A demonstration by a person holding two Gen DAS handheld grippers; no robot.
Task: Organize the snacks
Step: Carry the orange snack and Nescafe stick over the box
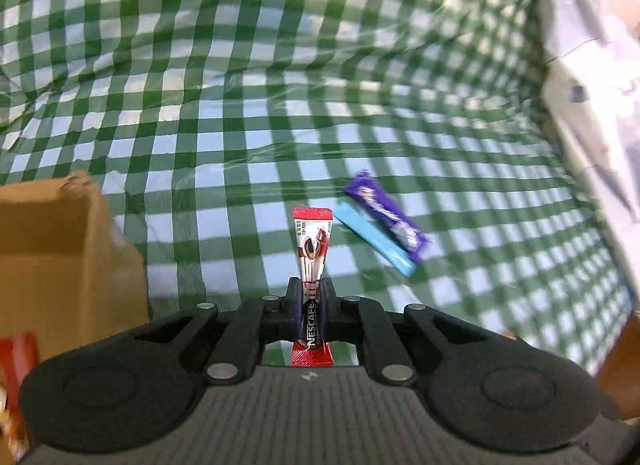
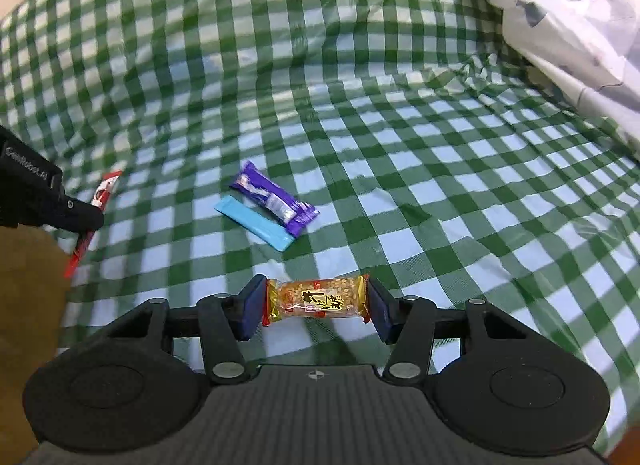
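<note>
My left gripper (image 1: pixel 311 297) is clamped nearly shut on a red Nescafé coffee stick (image 1: pixel 313 243). The stick stands upright between my left fingers (image 1: pixel 294 301), which pinch it across its lower half, so its top juts forward past the fingertips and its red bottom end pokes out behind them. It is off the green-and-white checked cloth (image 1: pixel 240 105).

My right gripper (image 2: pixel 316 301) is about half open and holds a peanut-brittle bar in a gold and red wrapper (image 2: pixel 316 300). The bar lies crosswise, with its two crimped ends against my blue right finger pads (image 2: pixel 252 305), so it spans the gap from one finger to the other.

Ahead of both grippers, a purple candy bar (image 2: pixel 276 203) and a light blue packet (image 2: pixel 254 223) lie side by side on the cloth, touching, well clear of my fingers. A cardboard box (image 1: pixel 52 249) stands just left of my left gripper.
</note>
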